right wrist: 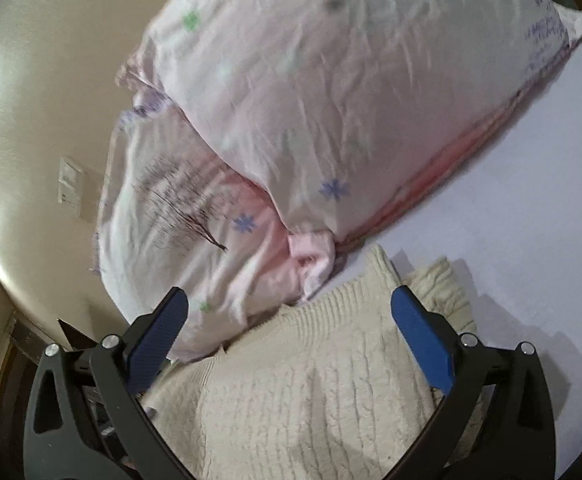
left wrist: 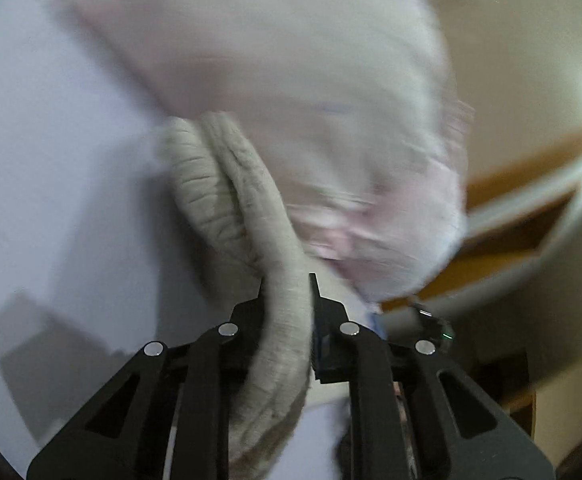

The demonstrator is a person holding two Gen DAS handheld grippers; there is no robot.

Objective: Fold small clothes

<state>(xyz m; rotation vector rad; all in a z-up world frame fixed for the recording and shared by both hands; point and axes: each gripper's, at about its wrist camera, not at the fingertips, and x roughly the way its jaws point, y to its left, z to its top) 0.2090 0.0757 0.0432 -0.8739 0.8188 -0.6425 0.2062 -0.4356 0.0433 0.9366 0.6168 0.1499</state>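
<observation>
Knit garment (left wrist: 275, 320) pinched between left fingers (left wrist: 265, 292) | right fingers (right wrist: 419, 332) apart, straddling knit | pink pillow (right wrist: 331, 100) beyond

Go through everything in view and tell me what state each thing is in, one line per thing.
left hand-held gripper: shut on the cream knit garment, pinching a bunched fold.
right hand-held gripper: open, jaws wide apart over the knit.
cream knit garment: partly folded, lying on the white surface.
pink patterned bedding: crumpled, heaped behind the knit.
white surface: bare where visible.
</observation>
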